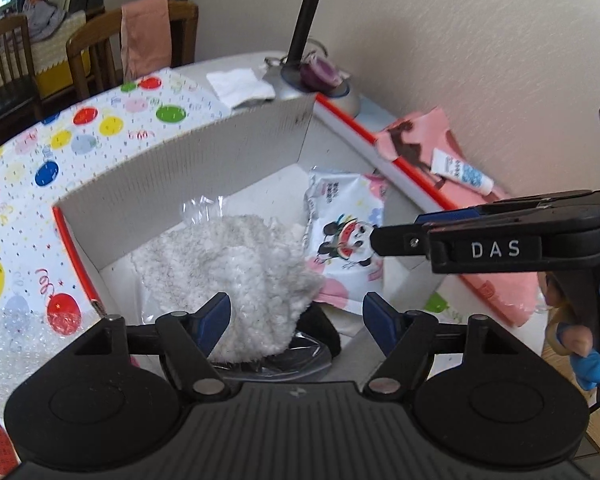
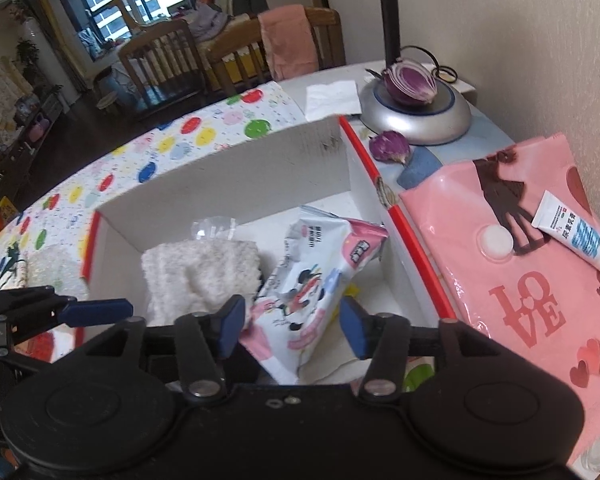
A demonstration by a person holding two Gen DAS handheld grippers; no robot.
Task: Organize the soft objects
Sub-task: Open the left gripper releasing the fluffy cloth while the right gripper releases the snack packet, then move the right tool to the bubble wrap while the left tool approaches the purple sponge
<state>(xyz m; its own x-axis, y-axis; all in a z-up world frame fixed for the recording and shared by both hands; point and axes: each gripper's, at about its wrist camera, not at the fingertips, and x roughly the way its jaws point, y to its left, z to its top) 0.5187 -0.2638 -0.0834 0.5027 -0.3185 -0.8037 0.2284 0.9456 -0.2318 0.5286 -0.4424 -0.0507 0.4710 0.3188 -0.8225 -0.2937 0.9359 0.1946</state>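
A white cardboard box with red edges sits open on the table. Inside lie a fluffy white cloth in clear plastic and a cartoon-printed pack of wipes. My left gripper hovers open over the cloth's near end, its right pad clear of it. My right gripper stands open above the box, with the wipes pack leaning between its pads but not squeezed. The cloth lies just left of it. One of the left gripper's fingers pokes in from the left.
A pink "LOVE" bag with a white tube on it lies right of the box by the wall. Behind stand a lamp base holding a halved red onion, and a tissue. A balloon-print cloth and bubble wrap lie left.
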